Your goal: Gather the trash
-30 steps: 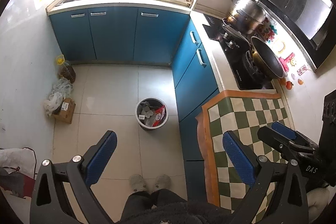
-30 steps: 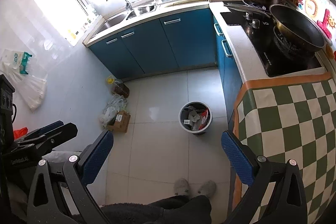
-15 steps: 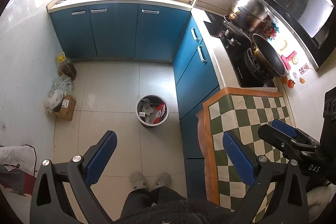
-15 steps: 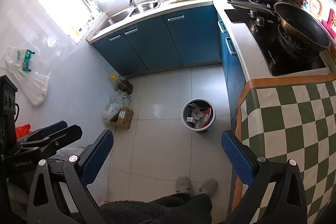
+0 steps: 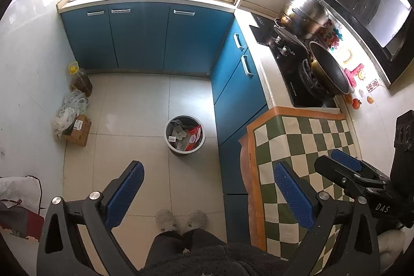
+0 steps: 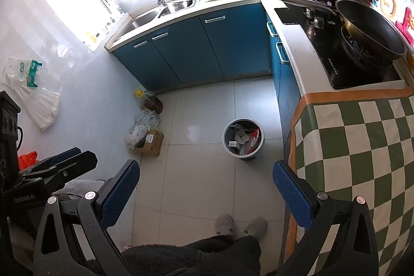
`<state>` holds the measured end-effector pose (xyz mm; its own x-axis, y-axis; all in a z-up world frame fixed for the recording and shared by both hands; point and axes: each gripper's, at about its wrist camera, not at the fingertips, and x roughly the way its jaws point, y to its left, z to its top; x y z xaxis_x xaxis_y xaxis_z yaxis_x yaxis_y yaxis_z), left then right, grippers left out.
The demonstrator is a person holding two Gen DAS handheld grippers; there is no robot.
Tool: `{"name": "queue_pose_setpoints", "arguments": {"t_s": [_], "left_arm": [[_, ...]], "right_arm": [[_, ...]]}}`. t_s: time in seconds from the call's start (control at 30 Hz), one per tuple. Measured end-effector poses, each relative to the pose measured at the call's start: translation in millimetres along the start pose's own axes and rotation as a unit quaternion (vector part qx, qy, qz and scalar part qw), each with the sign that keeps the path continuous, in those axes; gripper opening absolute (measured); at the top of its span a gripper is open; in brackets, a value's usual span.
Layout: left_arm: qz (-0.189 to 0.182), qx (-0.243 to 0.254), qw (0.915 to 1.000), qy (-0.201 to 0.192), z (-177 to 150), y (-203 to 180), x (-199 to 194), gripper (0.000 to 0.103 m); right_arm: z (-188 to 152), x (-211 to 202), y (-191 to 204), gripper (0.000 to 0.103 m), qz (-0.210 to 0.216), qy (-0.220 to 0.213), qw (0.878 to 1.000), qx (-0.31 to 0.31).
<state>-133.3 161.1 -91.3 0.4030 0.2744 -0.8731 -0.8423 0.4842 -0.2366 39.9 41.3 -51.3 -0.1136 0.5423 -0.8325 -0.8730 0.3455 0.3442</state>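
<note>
Left gripper (image 5: 207,188) spread wide, holding nothing, and the right gripper (image 6: 205,185) just the same, both high over the pale tiled floor (image 6: 201,188). Round grey plastic trash bin (image 5: 185,135) (stuffed with wrappers) stands beside the blue cabinets (image 5: 238,95).

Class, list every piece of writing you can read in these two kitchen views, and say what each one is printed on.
"DAS" – white letters on the right hand-held gripper, seen in the left wrist view.
Lettering on the left hand-held gripper body – too blurred to read for certain.
Brand on the stove front edge – too small.
Label on the cardboard box – too small.
Red wall sticker – illegible.
</note>
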Motion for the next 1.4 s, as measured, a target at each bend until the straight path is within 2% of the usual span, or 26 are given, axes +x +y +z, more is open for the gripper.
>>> {"name": "queue_pose_setpoints", "arguments": {"t_s": [1.4], "left_arm": [[0.001,-0.014,0.9999,-0.002,-10.8,-2.4,-8.6,0.103]], "right_arm": [[-8.2,6.3,5.8,0.103,0.009,0.01,1.0,-0.003]]}}
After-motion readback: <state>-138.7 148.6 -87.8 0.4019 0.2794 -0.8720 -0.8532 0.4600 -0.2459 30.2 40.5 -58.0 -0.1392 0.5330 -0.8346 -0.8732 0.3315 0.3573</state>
